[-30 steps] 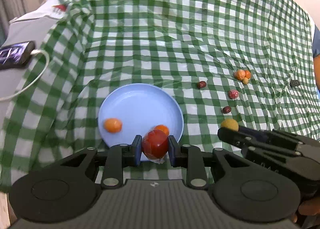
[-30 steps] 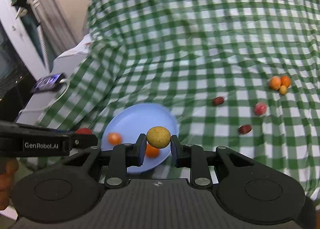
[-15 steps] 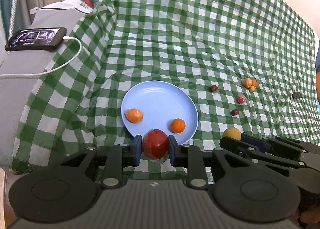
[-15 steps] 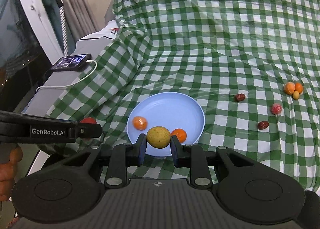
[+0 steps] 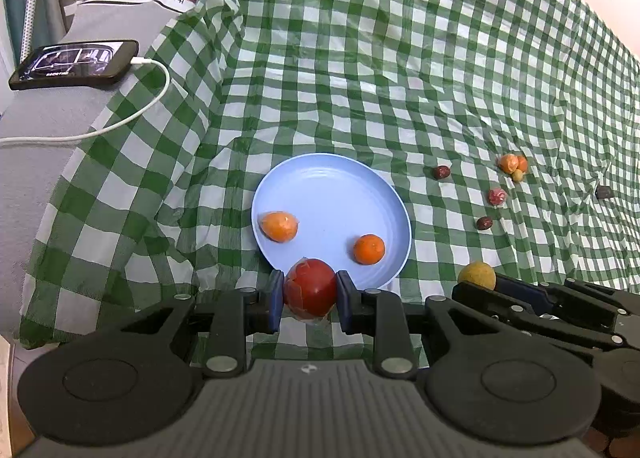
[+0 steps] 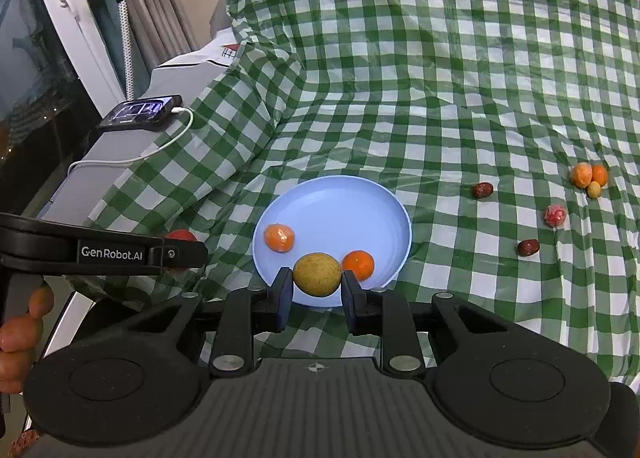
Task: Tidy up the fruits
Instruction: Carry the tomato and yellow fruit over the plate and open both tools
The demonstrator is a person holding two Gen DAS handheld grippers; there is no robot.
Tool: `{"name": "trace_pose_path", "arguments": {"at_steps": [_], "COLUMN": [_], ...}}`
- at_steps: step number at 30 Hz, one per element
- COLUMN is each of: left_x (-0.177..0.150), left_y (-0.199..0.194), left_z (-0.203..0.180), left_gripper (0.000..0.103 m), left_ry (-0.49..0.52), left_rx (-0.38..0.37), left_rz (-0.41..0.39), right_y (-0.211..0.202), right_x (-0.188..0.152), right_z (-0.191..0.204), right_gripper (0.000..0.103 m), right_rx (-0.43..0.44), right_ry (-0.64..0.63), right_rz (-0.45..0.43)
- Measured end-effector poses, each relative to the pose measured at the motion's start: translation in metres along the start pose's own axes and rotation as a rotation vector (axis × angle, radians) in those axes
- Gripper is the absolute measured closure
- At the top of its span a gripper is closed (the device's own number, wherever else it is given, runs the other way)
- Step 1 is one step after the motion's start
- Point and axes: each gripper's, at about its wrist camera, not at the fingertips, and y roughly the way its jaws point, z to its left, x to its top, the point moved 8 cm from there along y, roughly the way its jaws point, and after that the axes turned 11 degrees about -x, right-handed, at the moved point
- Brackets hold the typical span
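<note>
My left gripper (image 5: pixel 310 300) is shut on a red round fruit (image 5: pixel 310 288), held above the near rim of the light blue plate (image 5: pixel 320 194). My right gripper (image 6: pixel 316 290) is shut on a yellow round fruit (image 6: pixel 317 274), also over the plate's (image 6: pixel 340 202) near edge. Two orange fruits (image 5: pixel 279 226) (image 5: pixel 369 249) lie in the plate. In the left wrist view the right gripper (image 5: pixel 476 278) shows at the right with the yellow fruit at its tip. The left gripper (image 6: pixel 180 252) enters the right wrist view from the left.
On the green checked cloth (image 5: pixel 400 78) to the right lie two dark red fruits (image 6: pixel 483 190) (image 6: pixel 528 247), a pink one (image 6: pixel 555 215) and a cluster of small orange ones (image 6: pixel 588 175). A phone (image 5: pixel 76 64) on a white cable rests on a grey surface at the left.
Both grippers have drawn back toward the near side, so the plate now sits farther ahead and more to the right in view. Each keeps its fruit.
</note>
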Motion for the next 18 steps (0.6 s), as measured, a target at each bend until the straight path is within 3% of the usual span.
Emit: {"name": "trace_pose_path", "arguments": {"at_steps": [18], "left_x": [0.016], "left_y": [0.042], "left_z": [0.007], "left_gripper": [0.073], "left_ry": [0.014], "left_rx": [0.022], "left_rz": [0.062], "right_y": [0.036], "right_x": [0.008], "right_z": [-0.007], "right_gripper": [0.076], "right_rx": [0.007], "right_ry": [0.039], "right_rz": [0.062]}}
